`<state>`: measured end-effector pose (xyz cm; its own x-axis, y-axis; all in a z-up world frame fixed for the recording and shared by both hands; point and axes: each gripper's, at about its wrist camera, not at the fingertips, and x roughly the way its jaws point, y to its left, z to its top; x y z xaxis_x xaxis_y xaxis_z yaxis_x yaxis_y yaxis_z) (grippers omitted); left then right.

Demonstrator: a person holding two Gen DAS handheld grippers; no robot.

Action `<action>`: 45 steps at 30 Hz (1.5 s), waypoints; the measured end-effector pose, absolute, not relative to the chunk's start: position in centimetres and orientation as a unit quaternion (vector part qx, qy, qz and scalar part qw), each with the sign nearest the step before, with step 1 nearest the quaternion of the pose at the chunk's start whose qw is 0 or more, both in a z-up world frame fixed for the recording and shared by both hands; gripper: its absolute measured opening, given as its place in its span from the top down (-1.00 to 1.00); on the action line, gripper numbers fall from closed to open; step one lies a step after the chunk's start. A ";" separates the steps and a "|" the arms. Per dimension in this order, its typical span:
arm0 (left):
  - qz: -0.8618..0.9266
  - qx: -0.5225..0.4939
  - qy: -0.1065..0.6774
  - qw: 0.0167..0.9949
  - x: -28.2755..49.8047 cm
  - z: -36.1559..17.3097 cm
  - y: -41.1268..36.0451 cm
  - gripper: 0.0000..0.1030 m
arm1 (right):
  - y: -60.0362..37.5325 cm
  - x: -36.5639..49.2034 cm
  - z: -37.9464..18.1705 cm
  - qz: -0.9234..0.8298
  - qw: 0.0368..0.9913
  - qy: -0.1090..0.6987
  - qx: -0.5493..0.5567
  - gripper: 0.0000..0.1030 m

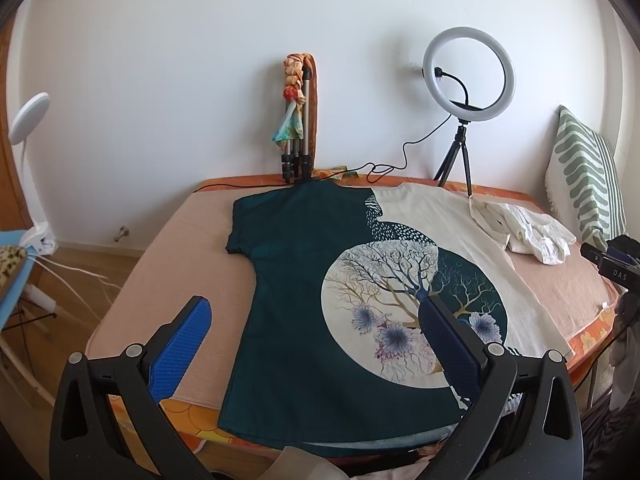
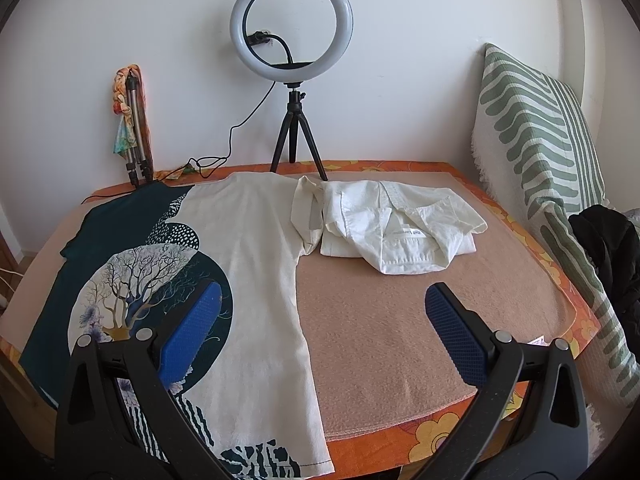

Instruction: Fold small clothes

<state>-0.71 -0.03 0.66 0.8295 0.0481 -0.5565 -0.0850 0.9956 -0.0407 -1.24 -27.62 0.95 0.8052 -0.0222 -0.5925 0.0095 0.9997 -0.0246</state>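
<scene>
A T-shirt, half dark green (image 1: 288, 264) and half cream (image 2: 248, 248) with a round tree print, lies spread flat on the peach blanket (image 2: 400, 328). A folded white garment (image 2: 400, 232) lies beside its right sleeve at the back right; it also shows in the left wrist view (image 1: 524, 232). My left gripper (image 1: 316, 312) is open and empty, hovering above the shirt's lower hem. My right gripper (image 2: 324, 300) is open and empty above the shirt's right side and the bare blanket. Part of the right gripper (image 1: 612, 264) shows at the left view's right edge.
A ring light on a tripod (image 2: 294, 60) and a folded tripod with a scarf (image 1: 298, 120) stand at the back by the wall. A green striped cushion (image 2: 540, 160) leans at the right. A lamp (image 1: 28, 120) is at the left. A cable (image 1: 384, 168) trails along the back.
</scene>
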 end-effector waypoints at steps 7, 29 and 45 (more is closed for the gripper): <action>0.037 -0.037 0.298 0.953 -0.6 0.2 1.0 -0.99 | -26.6 -1.0 1.3 0.006 0.950 0.311 -0.010 -1.00; 0.077 -0.157 0.355 0.919 -2.9 -7.2 7.6 -0.35 | -15.7 2.5 5.1 0.187 0.928 0.322 0.019 -1.00; 0.092 -0.247 0.371 0.890 -1.1 -10.1 10.7 0.15 | 3.5 13.5 8.5 0.294 0.859 0.419 0.010 -1.00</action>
<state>-1.11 10.74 -10.14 0.7072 -0.0193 -0.7068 -0.3481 0.8606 -0.3718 13.46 3.47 8.47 0.4757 0.5138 -0.7139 -0.4971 0.8266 0.2637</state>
